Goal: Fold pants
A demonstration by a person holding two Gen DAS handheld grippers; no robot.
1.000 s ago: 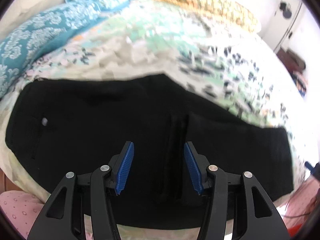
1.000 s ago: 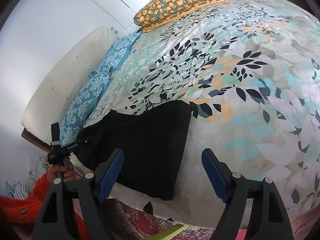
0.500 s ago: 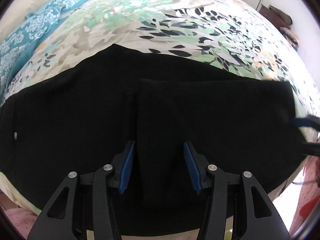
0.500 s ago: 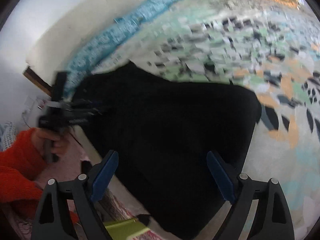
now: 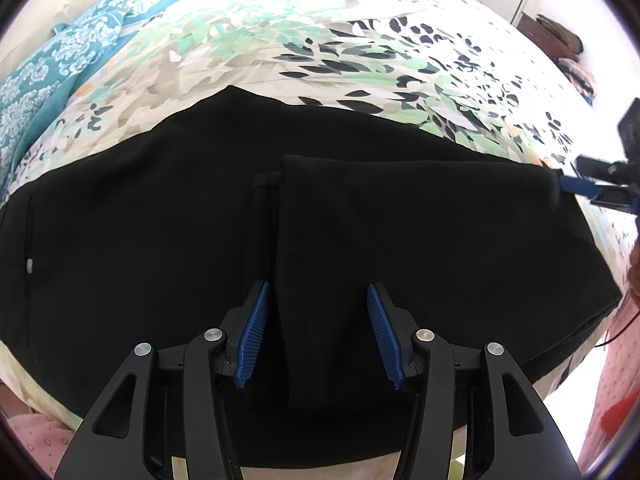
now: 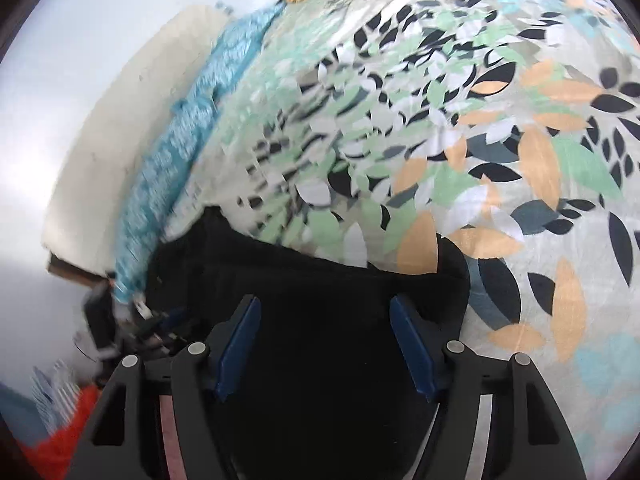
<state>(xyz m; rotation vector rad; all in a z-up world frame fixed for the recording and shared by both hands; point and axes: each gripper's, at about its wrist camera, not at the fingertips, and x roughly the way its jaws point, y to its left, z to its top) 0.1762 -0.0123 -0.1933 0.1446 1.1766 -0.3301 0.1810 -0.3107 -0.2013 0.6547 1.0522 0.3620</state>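
Broadly, a leaf-print bedspread [image 5: 360, 40] fills the scene, and the black pants [image 5: 160, 220] lie flat along its near edge, one leg end folded back over the middle. Above the fold, the left gripper [image 5: 318, 334] hangs released. Over the pants' right end, the right gripper [image 6: 324, 346] likewise gapes, holding nothing.

motion blur smears the teal pillow [image 6: 176, 168] and left gripper [image 6: 160, 326].
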